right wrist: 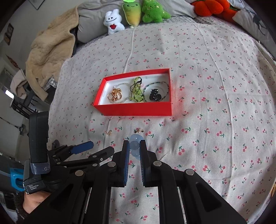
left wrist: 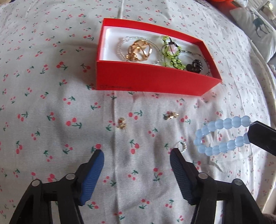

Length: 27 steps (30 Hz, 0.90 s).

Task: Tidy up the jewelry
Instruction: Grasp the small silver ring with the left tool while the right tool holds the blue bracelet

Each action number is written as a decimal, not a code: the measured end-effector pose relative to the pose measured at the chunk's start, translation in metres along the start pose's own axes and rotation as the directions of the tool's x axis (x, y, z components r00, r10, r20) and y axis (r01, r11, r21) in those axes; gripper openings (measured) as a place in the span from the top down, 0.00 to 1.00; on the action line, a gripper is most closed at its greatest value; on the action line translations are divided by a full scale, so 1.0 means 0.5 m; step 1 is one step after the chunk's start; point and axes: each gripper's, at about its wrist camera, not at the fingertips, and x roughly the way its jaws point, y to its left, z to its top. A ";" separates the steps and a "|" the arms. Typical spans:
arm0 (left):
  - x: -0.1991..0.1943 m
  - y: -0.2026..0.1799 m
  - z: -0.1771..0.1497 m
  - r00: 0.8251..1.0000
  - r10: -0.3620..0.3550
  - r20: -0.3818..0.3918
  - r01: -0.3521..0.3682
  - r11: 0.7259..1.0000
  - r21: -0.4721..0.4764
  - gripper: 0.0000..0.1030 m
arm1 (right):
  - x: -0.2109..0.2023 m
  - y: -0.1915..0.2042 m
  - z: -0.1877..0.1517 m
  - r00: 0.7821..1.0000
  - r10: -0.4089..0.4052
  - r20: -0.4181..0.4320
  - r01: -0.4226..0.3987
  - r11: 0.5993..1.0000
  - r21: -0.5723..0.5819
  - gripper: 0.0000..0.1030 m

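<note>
A red box (left wrist: pixel 151 81) (right wrist: pixel 138 108) on the cherry-print bedspread holds gold rings (left wrist: pixel 138 50), a green bead piece (left wrist: pixel 170 55), a black hair claw (left wrist: pixel 195 66) and thin bead chains. My right gripper (right wrist: pixel 134 144) is shut on a blue bead bracelet (left wrist: pixel 222 137) (right wrist: pixel 134 145), held above the cloth in front of the box. My left gripper (left wrist: pixel 137 155) is open and empty, low over the cloth to the bracelet's left. Two small gold earrings (left wrist: pixel 121 123) (left wrist: pixel 170 115) lie in front of the box. A small silver ring (left wrist: pixel 182 146) lies by the left gripper's right fingertip.
Plush toys (right wrist: pixel 136 13) and a red plush (right wrist: pixel 210 7) line the far edge of the bed. A beige blanket (right wrist: pixel 50 50) is heaped at the far left. A deer-print pillow (left wrist: pixel 258 29) lies at the right.
</note>
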 end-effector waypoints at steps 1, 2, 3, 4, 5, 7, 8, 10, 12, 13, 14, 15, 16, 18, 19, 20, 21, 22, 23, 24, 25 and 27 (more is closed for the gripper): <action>0.006 -0.009 -0.001 1.000 -0.017 -0.010 0.017 1.000 0.001 0.46 | 0.000 -0.008 -0.001 1.000 -0.007 -0.002 0.008 1.000 0.006 0.88; 0.012 -0.019 -0.002 0.999 -0.031 -0.021 0.031 0.999 0.004 0.49 | 0.001 -0.016 -0.001 1.000 -0.017 -0.006 0.017 1.000 0.012 0.88; 0.020 -0.029 -0.002 0.999 -0.040 -0.032 0.040 0.999 0.009 0.51 | 0.003 -0.023 -0.002 1.000 -0.028 -0.010 0.028 0.999 0.017 0.88; 0.026 -0.041 -0.003 0.998 -0.042 -0.039 0.043 0.999 0.017 0.52 | 0.005 -0.031 -0.003 0.999 -0.044 -0.013 0.044 0.999 0.020 0.88; 0.033 -0.053 -0.004 0.998 -0.040 -0.045 0.042 0.999 0.027 0.53 | 0.006 -0.039 -0.003 0.998 -0.063 -0.014 0.063 0.998 0.021 0.88; 0.045 -0.076 -0.003 0.998 -0.035 -0.051 0.038 0.998 0.045 0.54 | 0.009 -0.056 -0.003 0.996 -0.092 -0.017 0.092 0.995 0.027 0.88; 0.050 -0.085 0.000 0.998 -0.036 -0.053 0.038 0.998 0.050 0.55 | 0.010 -0.066 -0.002 0.995 -0.097 -0.020 0.098 0.995 0.035 0.88; 0.059 -0.101 0.003 0.998 -0.034 -0.056 0.037 0.998 0.056 0.55 | 0.011 -0.085 -0.002 0.994 -0.105 -0.026 0.106 0.993 0.050 0.88; 0.070 -0.114 0.009 0.998 -0.019 -0.056 0.023 0.998 0.056 0.56 | 0.014 -0.100 -0.004 0.993 -0.114 -0.034 0.116 0.991 0.060 0.88; 0.076 -0.118 0.011 0.998 -0.012 -0.057 0.015 0.998 0.053 0.57 | 0.015 -0.107 -0.005 0.992 -0.118 -0.039 0.120 0.991 0.063 0.88; 0.082 -0.121 0.012 0.998 -0.009 -0.060 0.012 0.999 0.049 0.58 | 0.017 -0.113 -0.006 0.992 -0.122 -0.045 0.125 0.990 0.066 0.88; 0.087 -0.124 0.013 0.998 -0.007 -0.065 0.010 0.999 0.045 0.60 | 0.018 -0.117 -0.008 0.991 -0.125 -0.050 0.129 0.989 0.069 0.88; 0.092 -0.126 0.014 0.998 -0.004 -0.068 0.007 0.999 0.042 0.62 | 0.019 -0.122 -0.009 0.990 -0.128 -0.055 0.132 0.989 0.071 0.88; 0.099 -0.131 0.015 0.998 0.012 -0.068 -0.009 0.999 0.042 0.65 | 0.021 -0.132 -0.011 0.989 -0.131 -0.063 0.136 0.988 0.075 0.88; 0.101 -0.132 0.016 0.998 0.022 -0.065 -0.020 0.999 0.045 0.66 | 0.021 -0.136 -0.012 0.989 -0.131 -0.066 0.136 0.988 0.078 0.88; 0.104 -0.135 0.016 0.998 0.032 -0.062 -0.029 0.998 0.047 0.68 | 0.021 -0.140 -0.013 0.989 -0.131 -0.068 0.136 0.988 0.079 0.88; 0.107 -0.139 0.016 0.997 0.044 -0.059 -0.041 0.998 0.050 0.71 | 0.020 -0.143 -0.013 0.989 -0.131 -0.070 0.137 0.987 0.080 0.88; 0.108 -0.139 0.016 0.997 0.055 -0.056 -0.052 0.997 0.054 0.75 | 0.020 -0.146 -0.014 0.989 -0.133 -0.070 0.138 0.987 0.081 0.88; 0.110 -0.141 0.015 0.997 0.065 -0.052 -0.062 0.996 0.059 0.76 | 0.019 -0.149 -0.014 0.989 -0.133 -0.071 0.138 0.987 0.082 0.88; 0.111 -0.144 0.015 0.996 0.073 -0.050 -0.070 0.996 0.063 0.80 | 0.018 -0.151 -0.015 0.989 -0.132 -0.072 0.137 0.987 0.084 0.88; 0.113 -0.147 0.015 0.996 0.080 -0.048 -0.076 0.995 0.066 0.85 | 0.018 -0.153 -0.015 0.989 -0.130 -0.072 0.136 0.987 0.085 0.88; 0.113 -0.148 0.014 0.995 0.084 -0.045 -0.081 0.994 0.067 0.86 | 0.019 -0.155 -0.016 0.989 -0.131 -0.075 0.137 0.987 0.086 0.88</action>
